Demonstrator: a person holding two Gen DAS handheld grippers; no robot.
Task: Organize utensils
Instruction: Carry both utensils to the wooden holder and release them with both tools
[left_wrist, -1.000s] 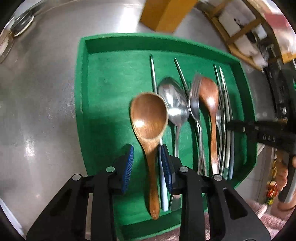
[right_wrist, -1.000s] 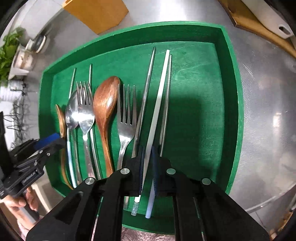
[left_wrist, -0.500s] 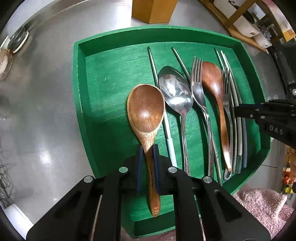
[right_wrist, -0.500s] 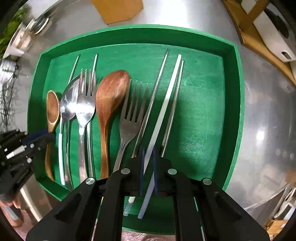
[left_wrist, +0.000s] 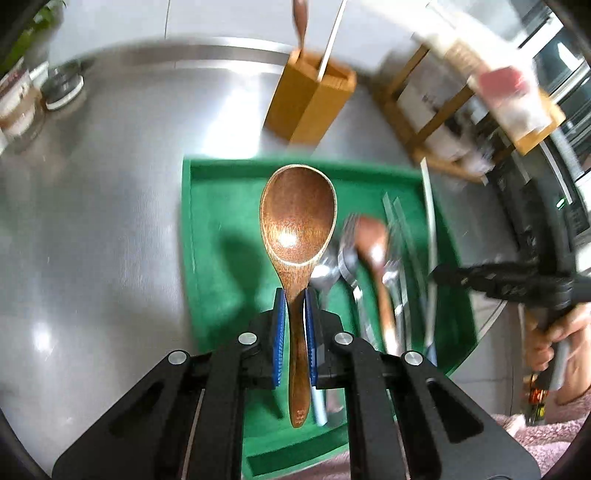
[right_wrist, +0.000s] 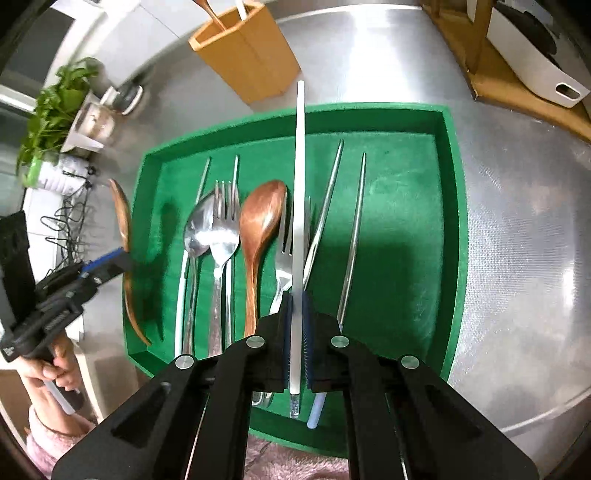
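Now L gripper (left_wrist: 294, 314) pinches wooden spoon (left_wrist: 297, 221), R gripper (right_wrist: 298, 314) probably a chopstick (right_wrist: 300, 184).

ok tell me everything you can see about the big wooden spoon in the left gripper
The wooden spoon is dark brown with visible grain and a broad oval bowl that faces the left wrist camera and catches a glint of light. Its slim handle runs between the blue pads of the left gripper, which is shut on it just below the bowl; the handle's end sticks out behind the pads. It hangs above the green tray, casting a shadow there, and touches nothing else.
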